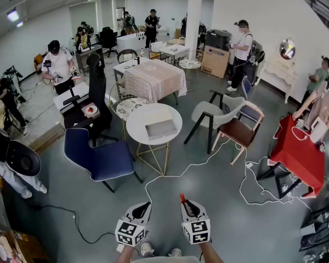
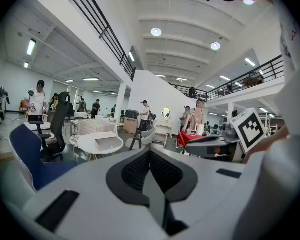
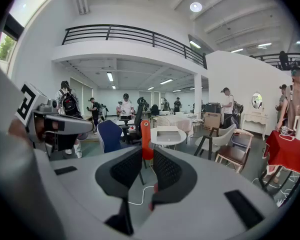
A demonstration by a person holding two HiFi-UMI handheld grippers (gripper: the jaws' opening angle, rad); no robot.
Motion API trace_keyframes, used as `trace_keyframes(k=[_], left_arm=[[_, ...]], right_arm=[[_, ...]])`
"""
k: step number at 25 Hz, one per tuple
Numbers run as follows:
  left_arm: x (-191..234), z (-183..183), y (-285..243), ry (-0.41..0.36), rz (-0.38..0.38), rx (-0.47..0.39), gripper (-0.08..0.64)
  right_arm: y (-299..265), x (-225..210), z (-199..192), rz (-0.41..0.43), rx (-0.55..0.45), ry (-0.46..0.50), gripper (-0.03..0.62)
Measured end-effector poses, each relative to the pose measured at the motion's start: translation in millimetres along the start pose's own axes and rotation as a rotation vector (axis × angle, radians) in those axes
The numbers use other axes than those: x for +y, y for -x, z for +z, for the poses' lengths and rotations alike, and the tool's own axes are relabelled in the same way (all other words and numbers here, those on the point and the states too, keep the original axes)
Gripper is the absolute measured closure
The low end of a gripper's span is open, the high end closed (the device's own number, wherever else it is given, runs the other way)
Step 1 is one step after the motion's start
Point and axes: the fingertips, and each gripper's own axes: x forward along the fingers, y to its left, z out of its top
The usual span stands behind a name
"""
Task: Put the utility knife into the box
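Right gripper (image 3: pixel 146 154) is clamped on the utility knife (image 3: pixel 145 136), slim orange handle poking up past my jaws. Left gripper (image 2: pixel 150 156) is closed, empty. Open grey box (image 1: pixel 160 129) sits far ahead.

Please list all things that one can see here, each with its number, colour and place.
utility knife: one, orange, held upright by the right gripper
round table: one, white, mid-floor
box: one, pale grey, open, on the round table
armchair: one, blue, left of the round table
office chair: one, black, behind the armchair
side chairs: two, grey and brown, right of the round table
draped table: one, red, far right
cable: one, white, across the floor
people: several, mixed clothing, around the room's edges
left gripper: one, white, jaws together, empty
right gripper: one, white, closed on the utility knife
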Motion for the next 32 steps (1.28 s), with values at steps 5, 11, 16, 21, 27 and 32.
trace_keyframes(k=[5, 11, 16, 21, 27, 32], left_arm=[[-13, -3, -14, -0.001, 0.006, 0.000, 0.548], [-30, -1, -28, -0.007, 0.021, 0.005, 0.548], [-45, -6, -38, -0.007, 0.033, 0.011, 0.548], [-68, -11, -40, -0.001, 0.043, 0.006, 0.548], [-71, -23, -38, 0.020, 0.074, 0.016, 0.548], [-65, -23, -42, 0.017, 0.078, 0.014, 0.548]], right_arm=[[2, -14, -5, 0.012, -0.005, 0.008, 0.512], [9, -35, -5, 0.038, -0.019, -0.006, 0.512], [18, -48, -10, 0.066, -0.035, -0.028, 0.512], [28, -58, -22, 0.094, -0.019, -0.018, 0.512], [28, -60, -26, 0.122, -0.011, -0.005, 0.512], [22, -60, -30, 0.125, -0.011, -0.002, 0.512]])
